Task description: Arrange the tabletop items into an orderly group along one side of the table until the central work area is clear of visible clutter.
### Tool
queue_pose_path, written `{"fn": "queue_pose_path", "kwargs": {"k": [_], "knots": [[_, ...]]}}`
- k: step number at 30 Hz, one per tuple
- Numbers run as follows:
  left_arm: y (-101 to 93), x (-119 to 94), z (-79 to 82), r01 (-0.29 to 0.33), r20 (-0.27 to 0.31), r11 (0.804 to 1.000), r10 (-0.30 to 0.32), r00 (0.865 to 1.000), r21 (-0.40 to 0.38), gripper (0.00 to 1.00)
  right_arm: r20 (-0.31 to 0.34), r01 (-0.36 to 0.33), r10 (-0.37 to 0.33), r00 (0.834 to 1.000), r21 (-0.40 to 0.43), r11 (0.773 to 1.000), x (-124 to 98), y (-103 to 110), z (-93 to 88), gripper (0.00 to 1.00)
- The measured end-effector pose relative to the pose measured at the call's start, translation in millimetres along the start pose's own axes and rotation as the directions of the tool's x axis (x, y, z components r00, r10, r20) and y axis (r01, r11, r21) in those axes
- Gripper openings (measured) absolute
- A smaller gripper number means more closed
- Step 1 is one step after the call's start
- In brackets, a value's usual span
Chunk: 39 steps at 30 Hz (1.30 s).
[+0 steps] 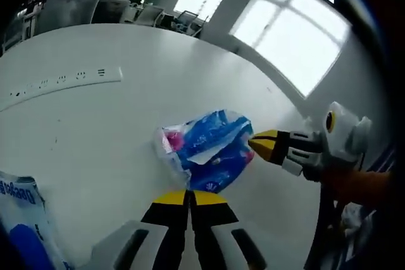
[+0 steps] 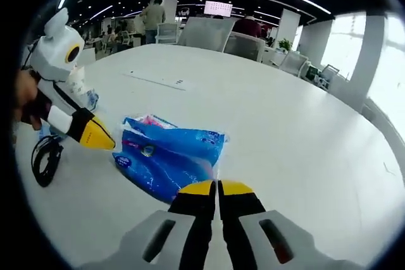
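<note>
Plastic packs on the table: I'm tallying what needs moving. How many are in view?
2. A blue-and-pink pack lies mid-table between both grippers' jaws; a white-and-blue pack sits at the left gripper view's lower left edge, partly cut off. Others may be hidden.

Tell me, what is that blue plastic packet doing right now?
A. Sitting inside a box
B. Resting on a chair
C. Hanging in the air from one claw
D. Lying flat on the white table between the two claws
D: the blue packet lies on the white table, with the left claw at one end and the right claw at the other, both shut.
</note>
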<state>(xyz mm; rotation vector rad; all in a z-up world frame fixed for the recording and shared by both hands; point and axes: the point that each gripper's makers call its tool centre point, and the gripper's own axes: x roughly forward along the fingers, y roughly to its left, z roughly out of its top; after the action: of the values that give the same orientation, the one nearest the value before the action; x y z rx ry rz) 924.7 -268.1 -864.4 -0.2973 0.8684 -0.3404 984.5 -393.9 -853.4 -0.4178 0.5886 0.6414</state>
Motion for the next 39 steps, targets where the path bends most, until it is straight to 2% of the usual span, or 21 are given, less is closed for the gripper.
{"fn": "queue_pose_path", "kwargs": {"k": [3, 6, 10, 13, 15, 18, 26, 29, 33, 39], "knots": [[0.0, 0, -0.2, 0.004, 0.001, 1.0, -0.004, 1.0, 0.002, 0.02, -0.005, -0.01, 0.01, 1.0, 0.004, 1.0, -1, 2, -1.9, 0.05], [5.1, -1, 1.6, -0.026, 0.013, 1.0, 0.025, 1.0, 0.014, 0.1, -0.007, -0.031, 0.031, 0.999, -0.013, 0.999, -2, 5, -3.7, 0.12], [4.4, -5, 0.1, -0.037, 0.016, 0.999, 0.037, 0.999, 0.024, 0.17, 0.007, -0.039, 0.039, 0.999, -0.006, 0.999, -5, 6, -0.3, 0.14], [3.3, -11, -1.3, -0.034, 0.018, 0.999, 0.033, 0.999, 0.038, 0.22, 0.024, -0.046, 0.046, 0.999, 0.003, 0.999, -8, 7, 4.4, 0.17], [-3.1, -20, -4.0, -0.031, 0.016, 0.998, 0.031, 0.999, 0.051, 0.23, 0.053, -0.07, 0.069, 0.996, 0.019, 0.997, -12, 12, 11.5, 0.22], [-0.6, -24, -3.1, -0.051, 0.038, 0.997, 0.048, 0.998, 0.062, 0.34, 0.074, -0.078, 0.077, 0.994, 0.011, 0.997, -18, 17, 19.4, 0.27], [12.9, -60, 7.4, -0.126, 0.129, 0.99, 0.116, 0.985, 0.07, 0.46, 0.137, -0.132, 0.133, 0.982, -0.014, 0.991, -31, 38, 36.4, 0.33], [19.0, -83, 5.4, -0.163, 0.156, 0.985, 0.152, 0.976, 0.063, 0.47, 0.183, -0.184, 0.182, 0.966, -0.008, 0.983, -39, 52, 49.6, 0.39], [26.6, -102, -4.9, -0.198, 0.18, 0.979, 0.187, 0.966, 0.043, 0.52, 0.208, -0.215, 0.221, 0.953, -0.054, 0.975, -49, 64, 61.4, 0.42], [28.7, -137, -16.0, -0.235, 0.207, 0.972, 0.229, 0.951, 0.007, 0.57, 0.249, -0.276, 0.279, 0.927, -0.051, 0.96, -65, 83, 75.9, 0.52]]}}
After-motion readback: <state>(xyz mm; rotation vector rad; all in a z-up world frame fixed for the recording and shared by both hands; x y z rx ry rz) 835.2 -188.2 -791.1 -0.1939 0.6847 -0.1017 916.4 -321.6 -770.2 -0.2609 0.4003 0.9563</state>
